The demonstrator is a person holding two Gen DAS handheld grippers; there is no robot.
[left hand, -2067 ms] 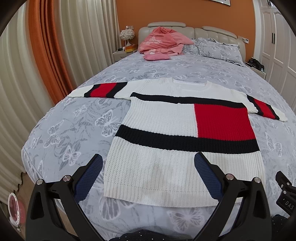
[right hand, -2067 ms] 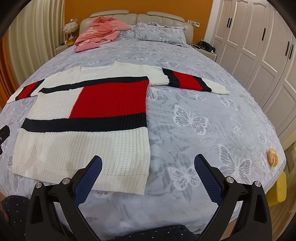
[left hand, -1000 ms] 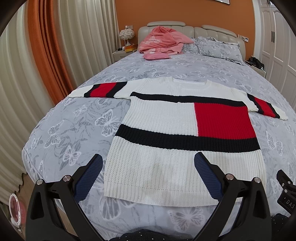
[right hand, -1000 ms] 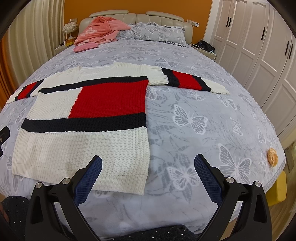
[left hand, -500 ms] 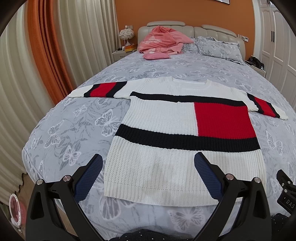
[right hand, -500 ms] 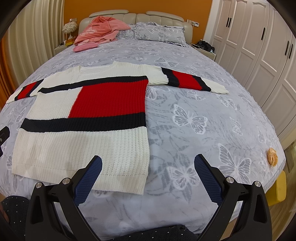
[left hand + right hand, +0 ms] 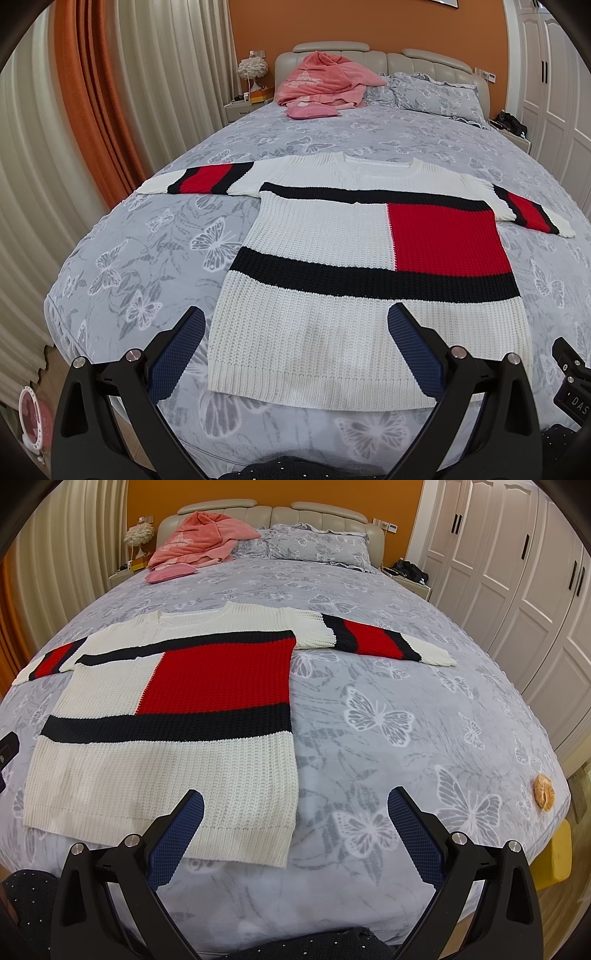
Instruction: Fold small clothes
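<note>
A white knit sweater [image 7: 321, 236] with black bands and a red block lies flat on the bed, sleeves spread to both sides. It also shows in the right wrist view [image 7: 166, 746]. My left gripper [image 7: 295, 321] is open and empty, held above the sweater's hem near the foot of the bed. My right gripper [image 7: 295, 801] is open and empty, held above the sweater's lower right corner and the bare cover beside it.
The bed [image 7: 155, 251] has a grey butterfly-print cover. Pink clothes [image 7: 317, 85] and pillows [image 7: 436, 92] lie at the headboard. Curtains [image 7: 85, 92] hang left, white wardrobes [image 7: 524, 576] stand right. A small orange object [image 7: 543, 791] lies near the bed's right corner.
Both grippers have edged slightly forward toward the sweater. Nothing was taken hold of and the sweater has not moved.
</note>
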